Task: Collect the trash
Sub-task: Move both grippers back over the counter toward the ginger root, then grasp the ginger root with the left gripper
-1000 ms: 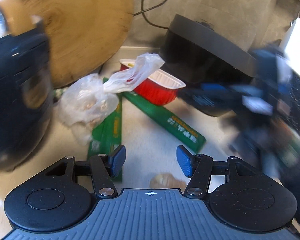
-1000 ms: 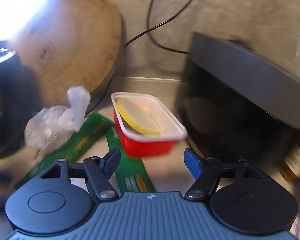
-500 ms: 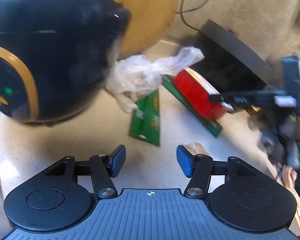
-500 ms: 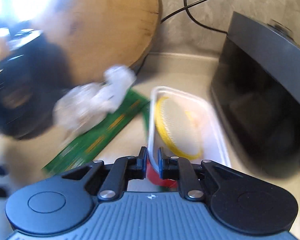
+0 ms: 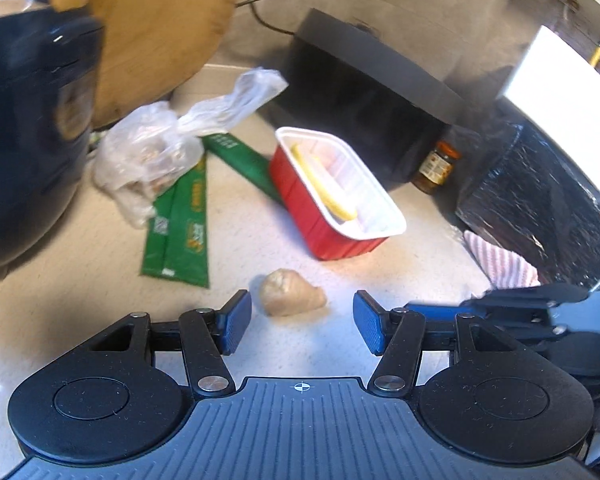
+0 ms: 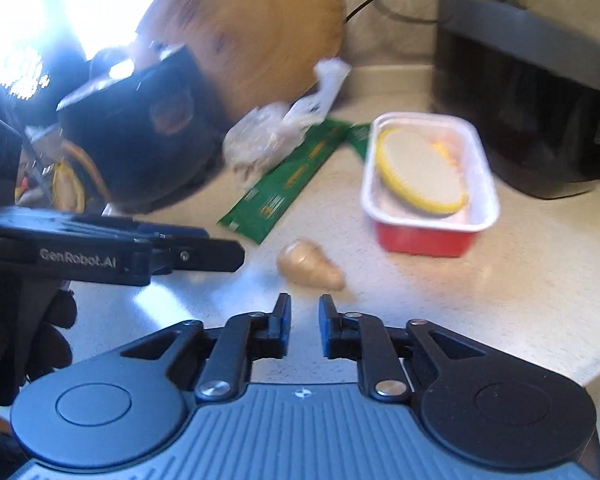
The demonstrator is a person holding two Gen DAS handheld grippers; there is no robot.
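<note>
On the pale counter lie a red tray (image 5: pixel 320 216) with a white rim holding a yellow-edged lid, a clear plastic bag (image 5: pixel 156 152), green wrappers (image 5: pixel 180 220) and a beige lump (image 5: pixel 290 292). My left gripper (image 5: pixel 302 322) is open and empty, just short of the lump. My right gripper (image 6: pixel 302 322) has its jaws nearly closed with a narrow gap and holds nothing; the lump (image 6: pixel 310 266) lies just ahead, the tray (image 6: pixel 428 188) farther right. The bag (image 6: pixel 276 136) and wrappers (image 6: pixel 284 188) lie beyond.
A black rice cooker (image 5: pixel 28 128) stands at the left, a round wooden board (image 5: pixel 156 28) leans on the wall, a black appliance (image 5: pixel 364 92) at the back. A small jar (image 5: pixel 436 164), a black bag (image 5: pixel 540 196) and a striped cloth (image 5: pixel 500 260) sit right.
The right gripper let go of the red tray's rim and pulled back toward me, its jaws slightly apart. The left gripper swung back right and now faces the lump. The tray sits turned on the counter.
</note>
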